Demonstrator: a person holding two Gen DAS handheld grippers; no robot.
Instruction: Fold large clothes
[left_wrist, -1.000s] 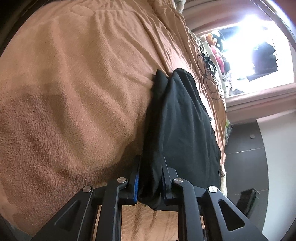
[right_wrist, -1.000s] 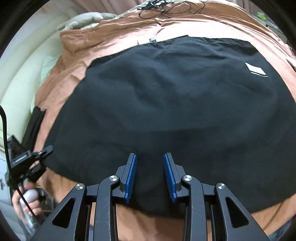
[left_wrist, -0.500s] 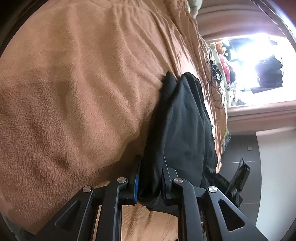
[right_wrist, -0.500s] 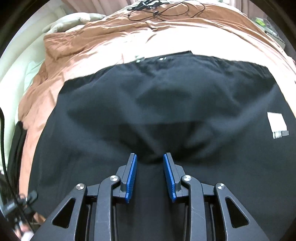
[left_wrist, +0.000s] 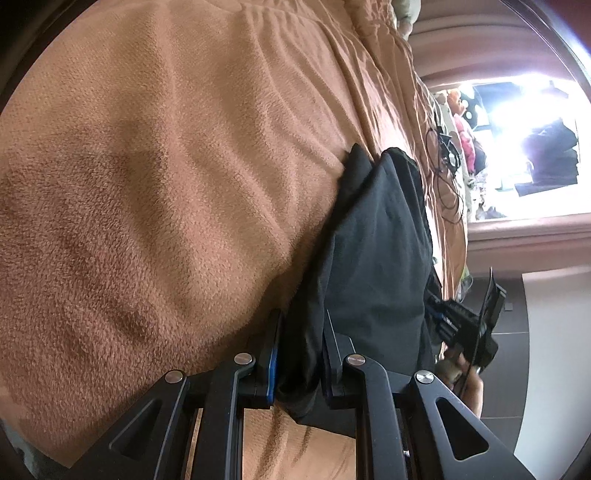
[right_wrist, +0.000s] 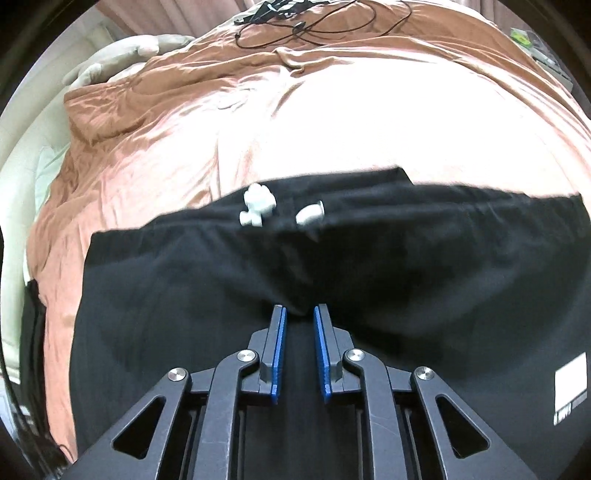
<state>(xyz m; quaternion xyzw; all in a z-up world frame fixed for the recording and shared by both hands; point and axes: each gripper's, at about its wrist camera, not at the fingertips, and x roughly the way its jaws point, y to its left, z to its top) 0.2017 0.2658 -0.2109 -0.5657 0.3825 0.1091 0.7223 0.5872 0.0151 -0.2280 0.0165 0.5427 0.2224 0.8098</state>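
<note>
Two black linkage grippers on a fleecy brown blanket (left_wrist: 166, 177), left gripper (left_wrist: 300, 350) clamped on bunched matte black garment (left_wrist: 373, 258), right gripper (right_wrist: 299, 350) now pinching its smooth fabric, white cord ends (right_wrist: 258, 205) newly exposed, hem drawn nearer than before.

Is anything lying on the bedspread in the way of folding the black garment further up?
Nothing visible close by. The bedspread just past the garment is bare; only a black cable lies at the far end. Both tongs, left and right, grip fabric.
</note>
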